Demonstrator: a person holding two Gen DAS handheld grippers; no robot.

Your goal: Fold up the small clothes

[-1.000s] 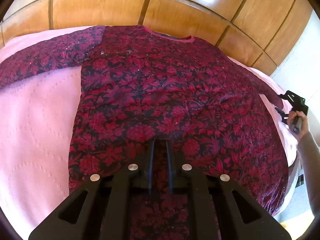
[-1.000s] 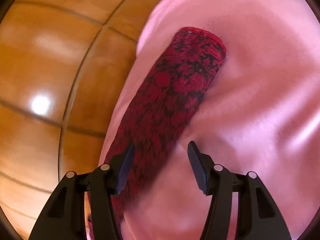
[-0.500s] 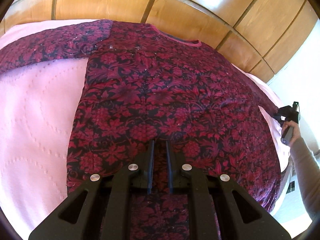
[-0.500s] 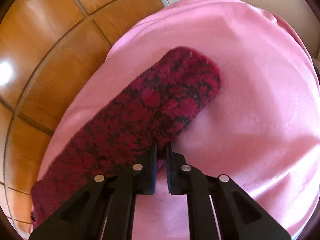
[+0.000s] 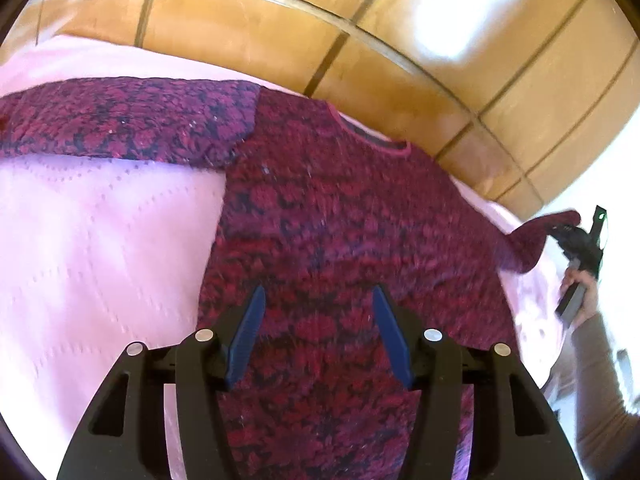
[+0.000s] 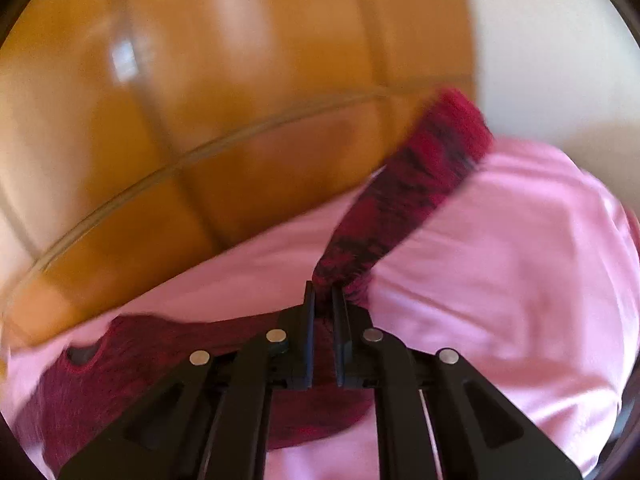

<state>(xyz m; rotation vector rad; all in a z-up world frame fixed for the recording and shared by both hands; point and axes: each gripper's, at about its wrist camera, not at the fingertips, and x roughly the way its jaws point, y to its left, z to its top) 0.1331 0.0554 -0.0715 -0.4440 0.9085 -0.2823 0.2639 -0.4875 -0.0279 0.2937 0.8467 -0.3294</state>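
A wooden headboard (image 5: 248,36) of glossy orange-brown panels fills the top of both views. In front of it lies a bed with a pale pink quilted bedspread (image 5: 100,248). Spread flat on the bedspread is a dark red and navy patterned sweater (image 5: 340,220), its pink-trimmed neckline (image 5: 368,136) toward the headboard and one sleeve stretched out flat to the left of the left wrist view.

The other sleeve (image 6: 416,200) is lifted off the bedspread, rising in a blurred band to its cuff. The right tongs (image 6: 323,304) are clenched on this sleeve, the fabric pinched between the narrow black jaws. In the left wrist view these same tongs (image 5: 568,236) appear at the far right edge, held by a person's hand (image 5: 584,292) in a grey-brown sleeve.

The left tongs (image 5: 318,320) hover over the sweater's lower body, their blue-padded jaws opening with nothing pinched between them; patterned cloth shows through the gap.
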